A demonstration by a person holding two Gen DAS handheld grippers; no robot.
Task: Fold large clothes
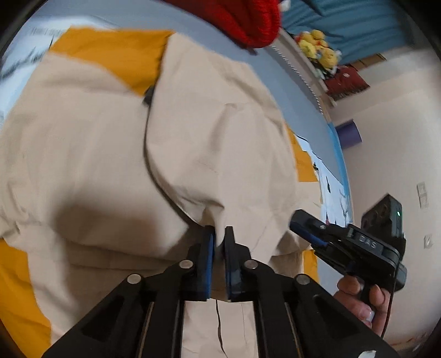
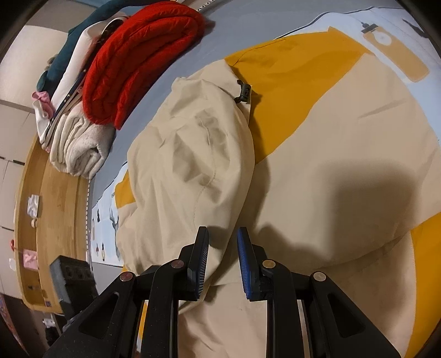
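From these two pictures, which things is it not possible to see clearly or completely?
- Beige garment, left wrist view: its type and full outline; the picture edges and left hand-held gripper cut it off.
- Right hand-held gripper, right wrist view: whether the pads touch the cloth between them.
- Red folded item, left wrist view: cut by the top edge.
- Yellow items on the far shelf: too small, blurred.

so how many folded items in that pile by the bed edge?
At least 4: red knit on top, cream towel at the near end, white piece and teal one beyond. More may be hidden.
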